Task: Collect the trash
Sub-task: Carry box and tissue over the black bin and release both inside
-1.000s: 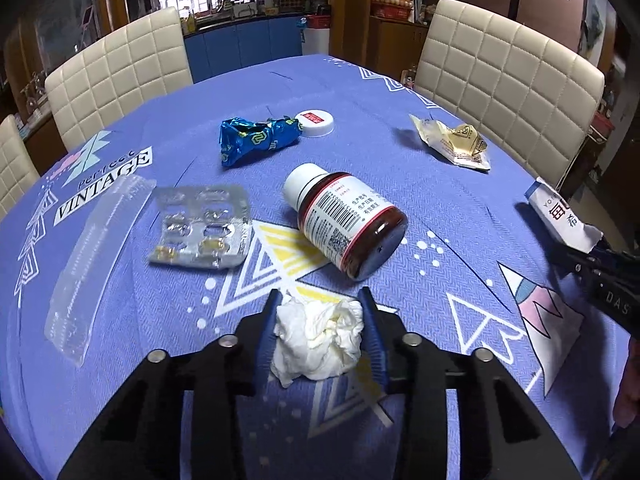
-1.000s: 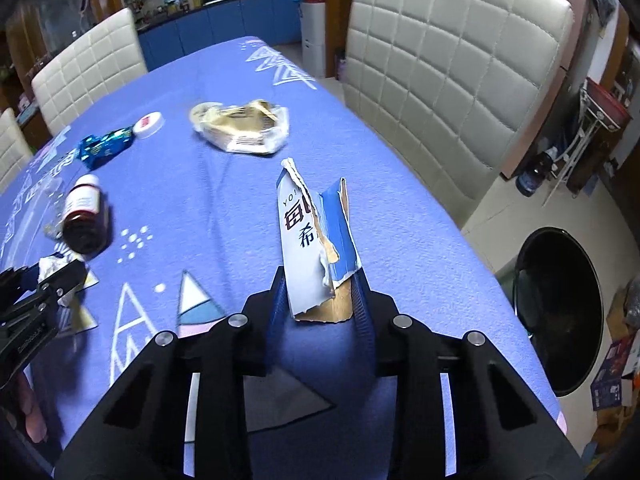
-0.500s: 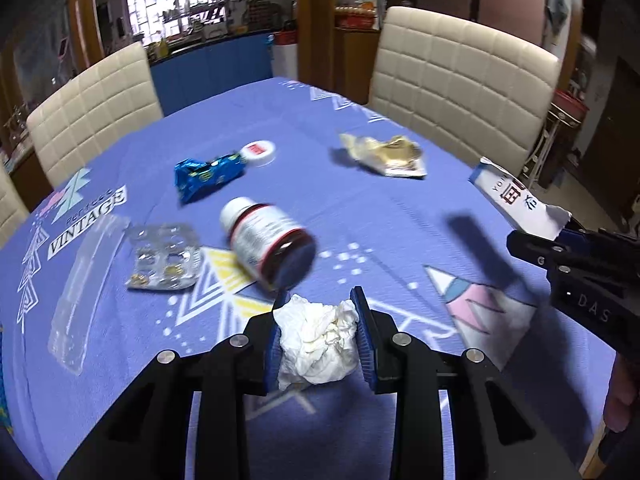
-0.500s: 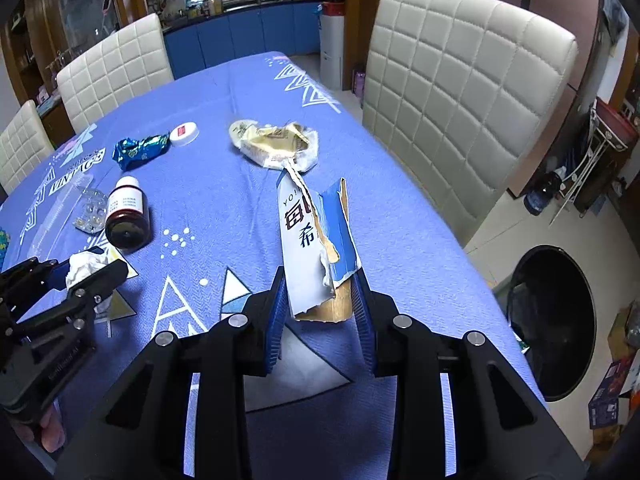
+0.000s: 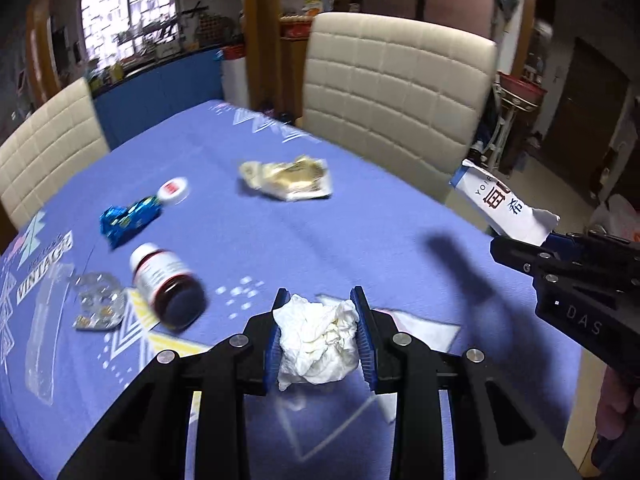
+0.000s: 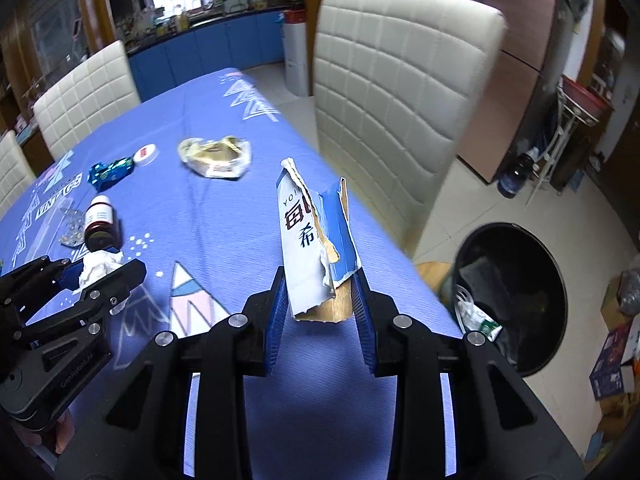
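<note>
Risk: your left gripper [image 5: 319, 336] clamps a loose tissue [image 5: 316, 342], your right gripper [image 6: 320, 300] a torn carton [image 6: 312, 240], above the table's [image 6: 240, 216] right edge; either may drop short of the bin [image 6: 516, 296]

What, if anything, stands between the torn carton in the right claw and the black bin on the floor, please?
Nothing visible does. The right claw holds the torn carton over the table's right edge, and the black bin stands open on the floor to the right of it. The cream chair sits farther back, off that line.
</note>
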The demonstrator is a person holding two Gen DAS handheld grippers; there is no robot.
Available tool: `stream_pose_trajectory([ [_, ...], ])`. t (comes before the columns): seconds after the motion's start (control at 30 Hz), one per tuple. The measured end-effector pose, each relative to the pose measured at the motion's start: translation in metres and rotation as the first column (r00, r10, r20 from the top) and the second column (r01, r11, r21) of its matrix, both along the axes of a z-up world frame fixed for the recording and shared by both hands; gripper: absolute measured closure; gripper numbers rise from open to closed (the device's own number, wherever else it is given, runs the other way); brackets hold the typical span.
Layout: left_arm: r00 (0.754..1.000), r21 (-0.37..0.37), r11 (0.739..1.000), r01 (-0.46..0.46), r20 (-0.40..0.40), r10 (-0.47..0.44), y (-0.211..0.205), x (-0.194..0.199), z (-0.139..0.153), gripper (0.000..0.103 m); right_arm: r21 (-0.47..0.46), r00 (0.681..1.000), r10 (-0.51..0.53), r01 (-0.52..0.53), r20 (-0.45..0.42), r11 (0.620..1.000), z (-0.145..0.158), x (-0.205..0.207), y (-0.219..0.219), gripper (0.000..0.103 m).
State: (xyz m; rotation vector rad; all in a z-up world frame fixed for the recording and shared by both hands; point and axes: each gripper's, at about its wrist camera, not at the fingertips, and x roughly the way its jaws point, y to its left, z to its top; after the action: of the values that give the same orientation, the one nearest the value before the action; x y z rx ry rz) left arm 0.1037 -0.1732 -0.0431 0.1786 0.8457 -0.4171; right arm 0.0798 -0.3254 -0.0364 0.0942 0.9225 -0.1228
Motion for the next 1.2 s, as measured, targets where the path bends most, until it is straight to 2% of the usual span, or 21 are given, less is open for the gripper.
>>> stream_pose_trajectory([
  [0.2,0.996,-0.028,0.996,0.090,0.022,-0.090,-0.034,-0.006,0.003,0.072,-0.012,0.998,-0.069,0.069,0.005,0.998,0.004,-0.015,-0.031,0.069],
  [0.53,0.980,-0.003,0.980,0.201,0.019,-0.200,-0.097,-0.007,0.001,0.072,-0.033,0.982,-0.191,0.191,0.009,0.981,0.006,-0.037,-0.087,0.069],
  [0.83,0.965,-0.007,0.966,0.260,0.036,-0.259,-0.145,-0.007,0.001,0.070,-0.047,0.960,-0.278,0.280,0.030,0.959,0.011,-0.050,-0.140,0.069],
  [0.97,0.962,-0.016,0.963,0.269,0.048,-0.268,-0.161,-0.010,0.002,0.070,-0.050,0.956,-0.291,0.293,0.045,0.955,0.010,-0.053,-0.159,0.069],
  [1.2,0.954,0.014,0.957,0.289,0.079,-0.289,-0.188,-0.020,0.007,0.070,-0.030,0.953,-0.298,0.300,0.059,0.953,0.007,-0.055,-0.183,0.069],
])
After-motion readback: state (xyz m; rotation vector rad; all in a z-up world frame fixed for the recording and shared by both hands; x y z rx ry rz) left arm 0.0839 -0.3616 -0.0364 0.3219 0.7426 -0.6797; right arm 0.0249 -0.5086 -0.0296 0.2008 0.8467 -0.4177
